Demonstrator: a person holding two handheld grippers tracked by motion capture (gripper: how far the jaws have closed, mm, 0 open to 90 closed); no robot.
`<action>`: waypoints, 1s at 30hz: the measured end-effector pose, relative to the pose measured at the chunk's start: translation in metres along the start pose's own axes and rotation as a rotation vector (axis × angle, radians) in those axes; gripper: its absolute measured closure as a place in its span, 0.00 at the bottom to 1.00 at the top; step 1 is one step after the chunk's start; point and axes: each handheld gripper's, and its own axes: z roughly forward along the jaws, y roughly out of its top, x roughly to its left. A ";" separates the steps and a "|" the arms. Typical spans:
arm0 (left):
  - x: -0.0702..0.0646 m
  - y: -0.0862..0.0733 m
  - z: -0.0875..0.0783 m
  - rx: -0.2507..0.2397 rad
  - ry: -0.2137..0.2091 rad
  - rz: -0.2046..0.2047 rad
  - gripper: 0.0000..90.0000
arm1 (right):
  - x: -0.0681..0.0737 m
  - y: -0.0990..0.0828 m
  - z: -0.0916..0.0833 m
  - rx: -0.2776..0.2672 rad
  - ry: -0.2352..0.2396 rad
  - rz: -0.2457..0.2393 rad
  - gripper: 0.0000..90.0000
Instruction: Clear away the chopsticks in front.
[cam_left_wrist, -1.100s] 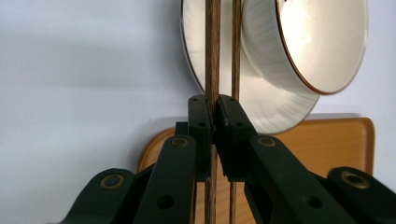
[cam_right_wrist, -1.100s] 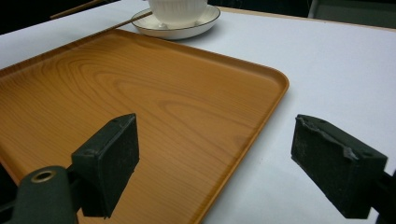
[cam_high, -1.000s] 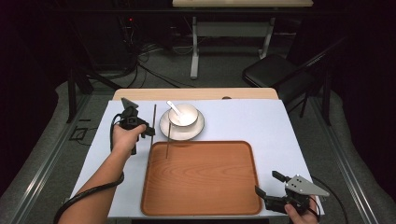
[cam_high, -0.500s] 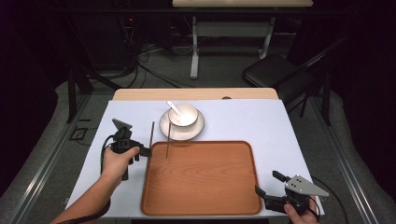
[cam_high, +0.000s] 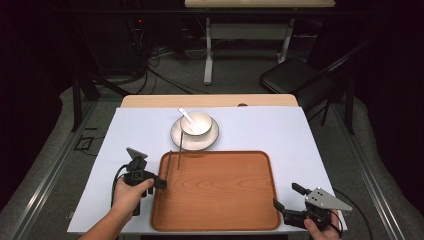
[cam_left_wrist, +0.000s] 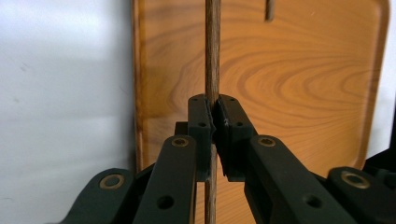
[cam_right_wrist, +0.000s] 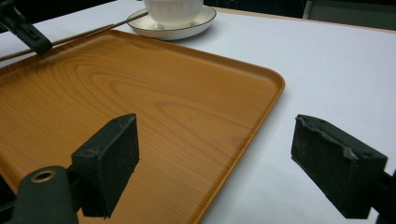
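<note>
A white sheet (cam_high: 260, 132) covers the table, with a dim room and a black chair (cam_high: 287, 77) behind it. A glossy wood-grain tray (cam_high: 220, 200) with rounded corners lies near a white bowl (cam_high: 196, 122) on a saucer (cam_high: 212, 137). The left gripper (cam_left_wrist: 214, 122) pinches a thin brown chopstick (cam_left_wrist: 212, 56) over the tray's edge. The right gripper (cam_right_wrist: 215, 163) gapes wide, empty, at the tray's corner.

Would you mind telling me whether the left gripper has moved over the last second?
Yes: the left gripper moved toward the person, from beside the saucer to the tray's left edge.
</note>
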 end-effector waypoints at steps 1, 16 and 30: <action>0.000 -0.001 0.003 0.003 0.001 0.002 0.94 | 0.000 0.000 0.000 0.001 0.000 0.000 0.16; -0.011 0.001 0.023 0.019 0.035 -0.006 0.94 | 0.000 0.000 -0.001 -0.005 0.000 -0.002 0.16; -0.012 0.001 0.024 0.007 0.034 -0.004 0.92 | 0.000 0.000 0.000 -0.003 0.000 -0.003 0.16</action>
